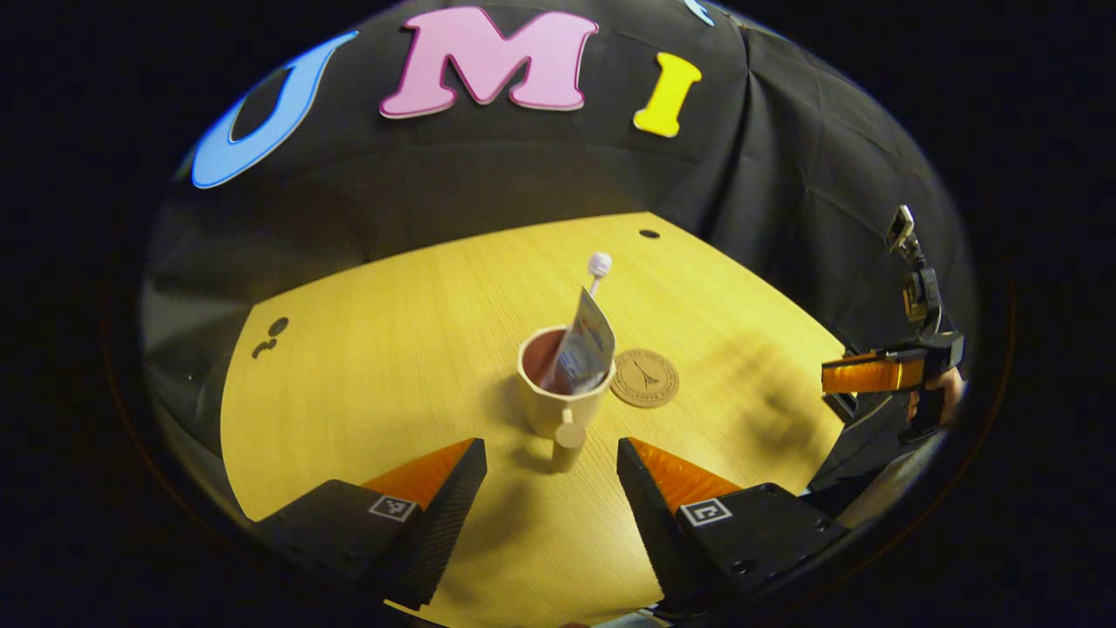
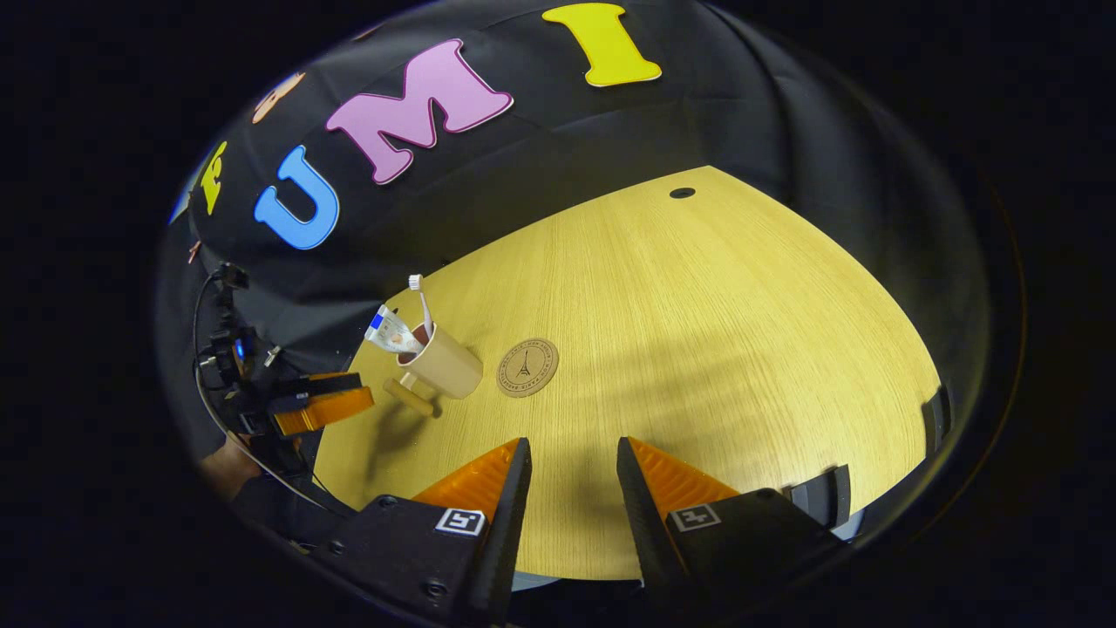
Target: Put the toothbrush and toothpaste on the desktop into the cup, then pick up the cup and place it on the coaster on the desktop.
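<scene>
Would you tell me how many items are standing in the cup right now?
2: the toothbrush and the toothpaste, both in the cup, beside the coaster.

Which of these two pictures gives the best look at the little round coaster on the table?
The right gripper view: the coaster lies fully in the open beside the cup, its printed face plain. In the left gripper view the coaster is just as whole, but it looks flatter and sits close beside the cup.

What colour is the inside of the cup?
Reddish brown inside the cup, clearest in the left gripper view.
</scene>
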